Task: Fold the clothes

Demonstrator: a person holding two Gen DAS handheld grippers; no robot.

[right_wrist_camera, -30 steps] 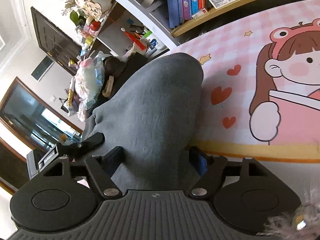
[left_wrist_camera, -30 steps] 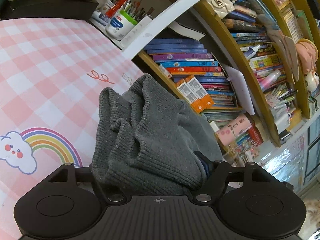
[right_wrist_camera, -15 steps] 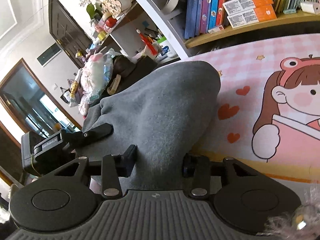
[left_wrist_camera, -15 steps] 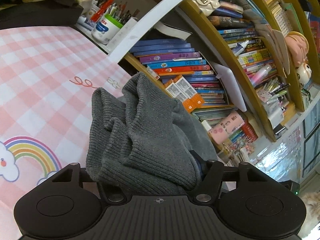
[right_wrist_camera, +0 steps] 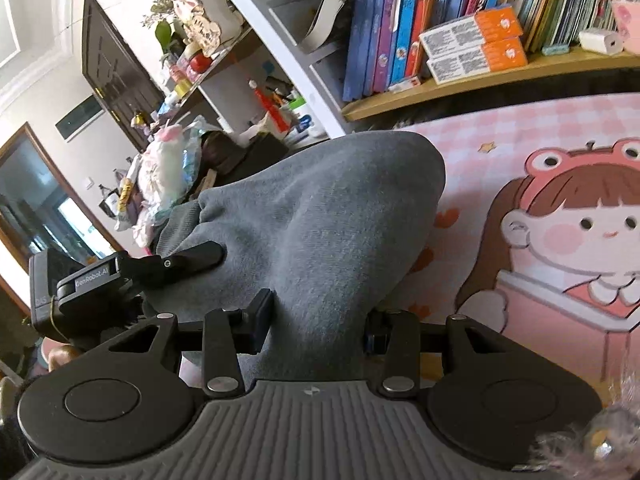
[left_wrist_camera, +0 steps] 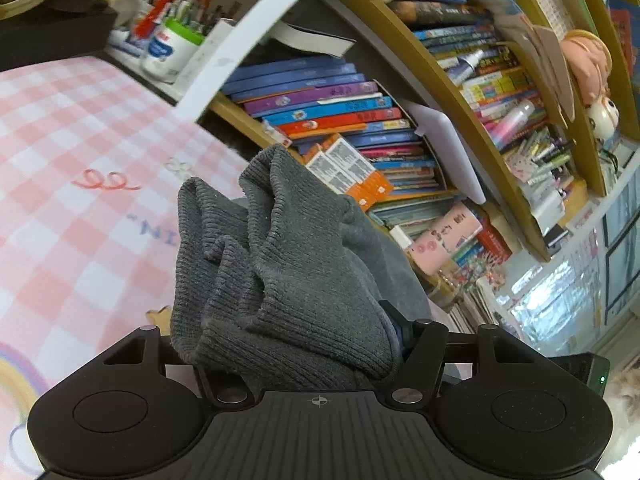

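A grey knit garment [left_wrist_camera: 288, 272] is bunched between the fingers of my left gripper [left_wrist_camera: 304, 344], ribbed hem folds standing up over the pink checked mat [left_wrist_camera: 80, 184]. The left fingers are mostly buried in the cloth. In the right wrist view the same grey garment [right_wrist_camera: 332, 224] drapes over and between the fingers of my right gripper [right_wrist_camera: 320, 320], which is closed on the fabric. The left gripper [right_wrist_camera: 192, 260] shows at the left of that view, pressing into the same cloth. Both hold the garment lifted above the mat.
A bookshelf [left_wrist_camera: 360, 128] full of books rises behind the mat, also in the right wrist view [right_wrist_camera: 460, 40]. A pen cup [left_wrist_camera: 172, 48] stands at the mat's far corner. The mat carries a cartoon girl print [right_wrist_camera: 560, 240]. Clutter and bags [right_wrist_camera: 168, 172] lie to the left.
The right gripper's fingers have closed in on the grey cloth. Both grippers have lifted and shifted the garment slightly; the shelf fills more of the left view.
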